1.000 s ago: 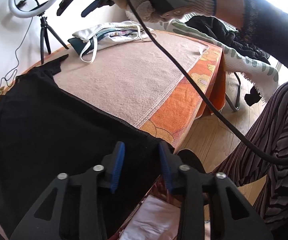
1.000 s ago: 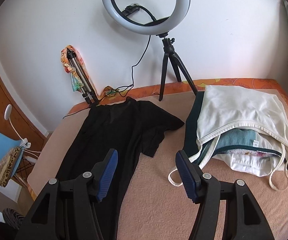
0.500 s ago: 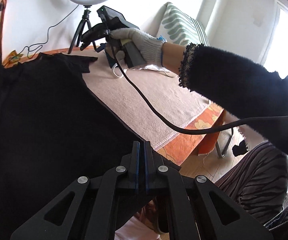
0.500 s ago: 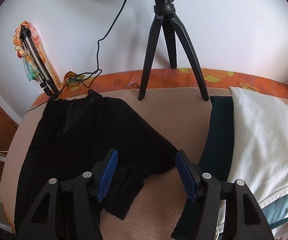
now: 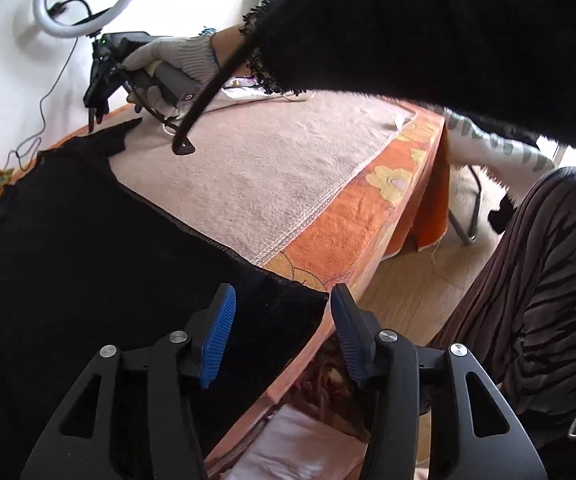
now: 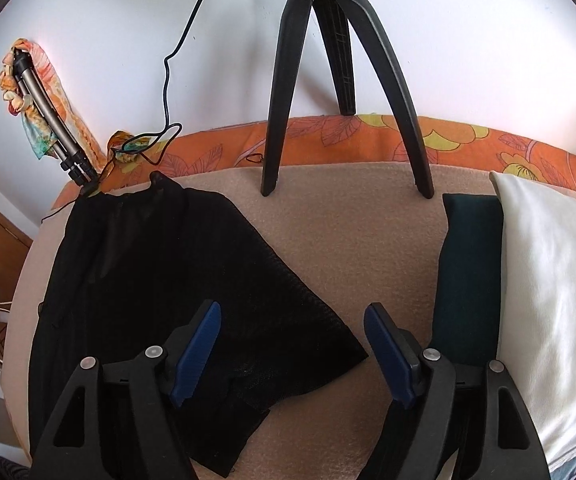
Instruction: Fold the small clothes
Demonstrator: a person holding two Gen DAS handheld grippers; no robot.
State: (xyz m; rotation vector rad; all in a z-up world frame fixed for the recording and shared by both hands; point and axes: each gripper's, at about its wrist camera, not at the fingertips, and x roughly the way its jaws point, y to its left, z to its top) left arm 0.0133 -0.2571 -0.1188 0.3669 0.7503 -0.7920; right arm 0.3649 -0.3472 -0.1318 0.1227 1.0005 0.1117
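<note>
A black shirt (image 6: 159, 280) lies spread flat on the left part of a beige towel (image 5: 255, 168) that covers a table with an orange flowered cloth (image 5: 352, 216). One sleeve points toward the middle of the towel, and a hem corner reaches the table's near edge.

The left gripper (image 5: 281, 336) hangs over that hem corner; its jaws have just been opening and stand apart, with the corner below and between them, and the pads not pressing on it.

The right gripper (image 6: 292, 354) hangs over the sleeve tip; its jaws have just been opening wider, and grip nothing.

To the right lies a pile of folded clothes (image 6: 548, 280), white over dark green. A black tripod (image 6: 328, 80) stands behind, against the wall.
</note>
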